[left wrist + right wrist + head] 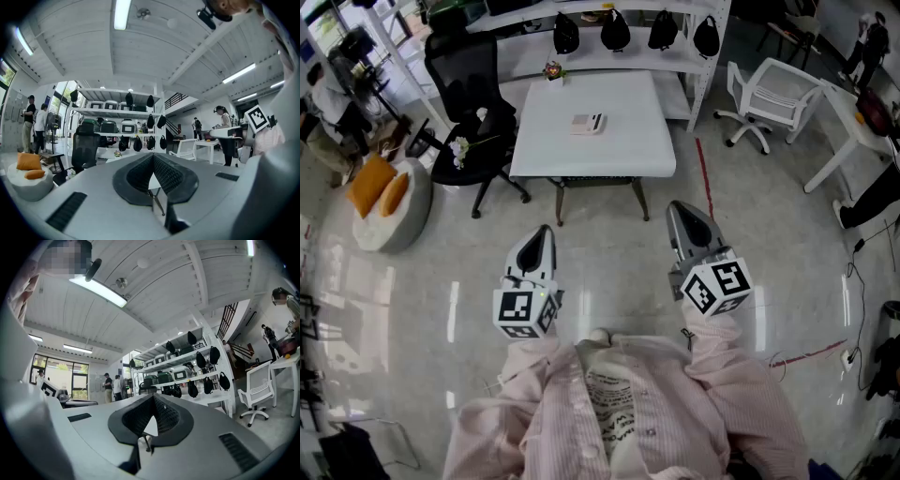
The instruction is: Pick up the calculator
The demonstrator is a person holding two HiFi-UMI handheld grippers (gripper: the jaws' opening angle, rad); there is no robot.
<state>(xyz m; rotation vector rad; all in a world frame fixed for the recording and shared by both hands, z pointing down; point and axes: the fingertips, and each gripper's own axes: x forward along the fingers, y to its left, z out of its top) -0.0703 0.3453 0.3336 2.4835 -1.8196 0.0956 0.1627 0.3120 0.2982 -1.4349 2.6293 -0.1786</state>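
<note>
A: Starting with the left claw (546, 230): jaws pressed together, nothing between them, hanging over the floor short of the near edge of the surface (539, 150).

B: Agreed. And on that surface?

A: Spotting the calculator (588, 124) lying flat near the middle of the surface, a little toward its far edge, with nothing touching it. Only a small flowery ornament (552, 70) at the far left corner of the surface, well apart.

B: Checking the right claw (675, 208) now: likewise closed and empty, just short of the near right corner of the surface.

A: Judging the handling, then. Probably light, rigid plastic, thin and low against the surface. Likely a smooth casing too, so prone to skating away if nudged.

B: Too small to make out keys or display from here. Would open wide, drop low over the surface, and pinch across the two long edges near the middle. Could tip or twist if taken by a corner.

A: Gentle squeeze as well; hard enough to hold, never hard enough to crack a screen.
</note>
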